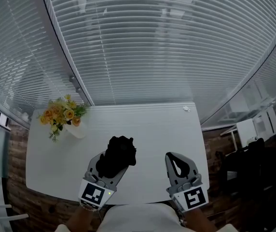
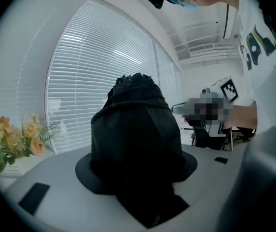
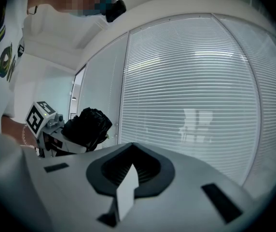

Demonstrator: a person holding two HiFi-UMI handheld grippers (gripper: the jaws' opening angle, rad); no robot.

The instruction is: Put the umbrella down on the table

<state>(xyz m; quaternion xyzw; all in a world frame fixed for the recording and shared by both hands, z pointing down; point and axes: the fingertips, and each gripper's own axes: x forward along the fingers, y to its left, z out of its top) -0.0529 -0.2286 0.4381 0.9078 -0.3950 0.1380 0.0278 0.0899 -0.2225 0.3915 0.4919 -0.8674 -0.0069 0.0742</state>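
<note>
Black folded umbrella (image 1: 121, 150) sits clamped in the left gripper (image 1: 113, 162) over the white table's (image 1: 152, 124) near side. The right gripper (image 1: 171, 157) is empty, jaws together.

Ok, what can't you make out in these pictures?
Lower end of the umbrella: buried in the left hand-held gripper, all views.
Whether it touches the table: head view looks from above, unclear.
The small white thing at the far corner: too small, head view.

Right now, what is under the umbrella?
The left hand-held gripper grips the umbrella from below, over the table; whether it touches the table is covered by the umbrella.
</note>
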